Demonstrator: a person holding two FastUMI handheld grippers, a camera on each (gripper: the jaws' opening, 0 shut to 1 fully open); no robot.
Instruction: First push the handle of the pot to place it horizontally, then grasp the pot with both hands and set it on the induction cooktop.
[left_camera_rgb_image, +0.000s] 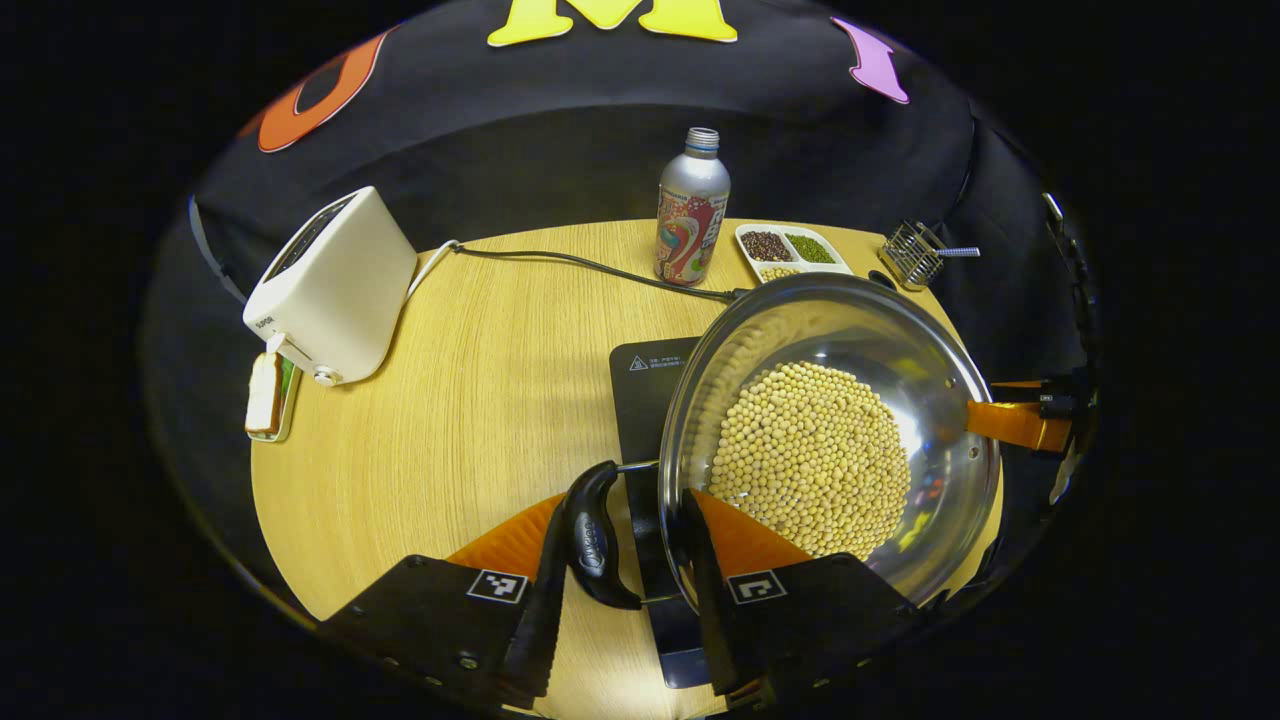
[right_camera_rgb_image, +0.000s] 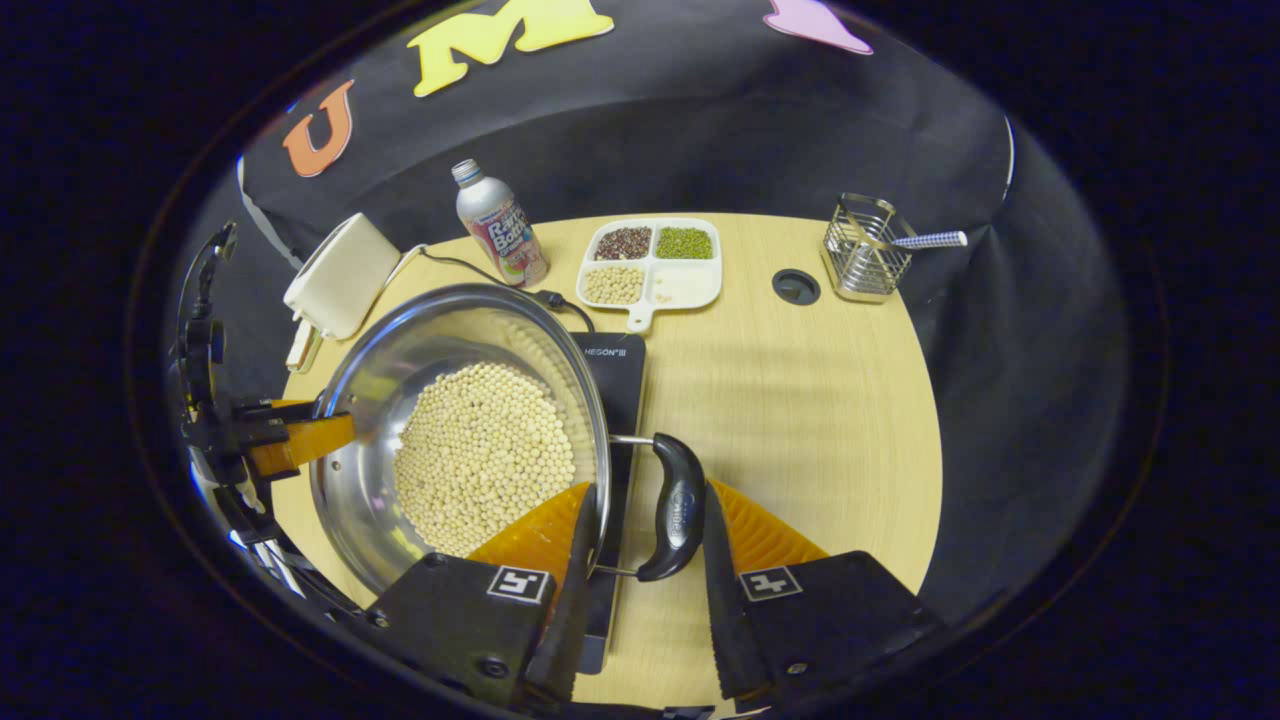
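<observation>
Left gripper (left_camera_rgb_image: 620, 570): pinching pot handle (left_camera_rgb_image: 592, 535), bottom centre.
Right gripper (right_camera_rgb_image: 640, 560): pinching opposite handle (right_camera_rgb_image: 676, 505).
Pot (left_camera_rgb_image: 830, 440): lower level onto cooktop (left_camera_rgb_image: 640, 390).

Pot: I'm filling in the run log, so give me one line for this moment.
pot with beans | left claw, right claw holding opposite sides | over cooktop

You had the shiny round steel pot (left_camera_rgb_image: 830, 440) of pale beans, black side handles level, over the flat black induction cooktop (right_camera_rgb_image: 612, 372).
</observation>
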